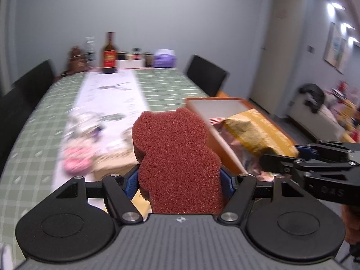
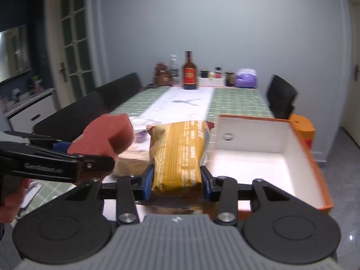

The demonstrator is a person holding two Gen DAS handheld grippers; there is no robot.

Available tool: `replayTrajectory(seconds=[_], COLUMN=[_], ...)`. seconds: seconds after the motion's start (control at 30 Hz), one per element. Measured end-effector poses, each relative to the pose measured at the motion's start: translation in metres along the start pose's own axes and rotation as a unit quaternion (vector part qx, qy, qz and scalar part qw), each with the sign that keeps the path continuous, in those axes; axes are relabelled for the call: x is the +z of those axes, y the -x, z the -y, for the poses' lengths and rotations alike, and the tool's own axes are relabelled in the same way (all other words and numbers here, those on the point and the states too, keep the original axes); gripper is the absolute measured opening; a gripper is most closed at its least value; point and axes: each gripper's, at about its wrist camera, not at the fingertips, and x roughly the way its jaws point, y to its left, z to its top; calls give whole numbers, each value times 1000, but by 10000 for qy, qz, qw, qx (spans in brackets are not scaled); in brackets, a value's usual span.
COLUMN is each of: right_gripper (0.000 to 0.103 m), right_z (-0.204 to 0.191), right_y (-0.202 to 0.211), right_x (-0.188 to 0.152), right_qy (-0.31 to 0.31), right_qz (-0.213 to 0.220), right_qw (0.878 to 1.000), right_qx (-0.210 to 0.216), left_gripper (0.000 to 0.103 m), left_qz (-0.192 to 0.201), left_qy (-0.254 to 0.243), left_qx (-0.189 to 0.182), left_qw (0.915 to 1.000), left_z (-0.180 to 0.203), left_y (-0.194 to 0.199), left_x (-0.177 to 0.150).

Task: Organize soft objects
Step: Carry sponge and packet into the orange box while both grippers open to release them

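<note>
My left gripper (image 1: 180,180) is shut on a dark red bear-shaped sponge (image 1: 175,155) and holds it above the table. The same sponge shows in the right wrist view (image 2: 105,137) at left. My right gripper (image 2: 177,180) is shut on a yellow snack bag (image 2: 180,155), held above the table just left of an orange box with a white inside (image 2: 299,157). In the left wrist view the bag (image 1: 254,132) hangs over the box (image 1: 216,103), and the right gripper's fingers (image 1: 276,162) grip it from the right.
A green checked tablecloth (image 1: 38,139) with a white runner covers the table. A pink round item (image 1: 77,159), a tan packet (image 1: 114,162) and blurred small items lie ahead of the left gripper. Bottles and jars (image 2: 190,72) stand at the far end. Black chairs flank the table.
</note>
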Motion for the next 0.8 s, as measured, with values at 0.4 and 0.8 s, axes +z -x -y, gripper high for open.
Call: replayTrajectory(seconds=[0.4, 0.8], right_gripper=[42, 42], right_z=[129, 179], right_y=[-92, -205], right_x=[54, 54], right_qy=[-168, 176], right_qz=[-1224, -2164], right_qw=[9903, 9743], right_qx=[-641, -600], left_gripper=[80, 80], left_qz=[-1279, -2086], left_qy=[-695, -865], left_qx=[-664, -492], left_qw=[9871, 9729], left_z=[65, 71], left_y=[-154, -262], left_x=[87, 106])
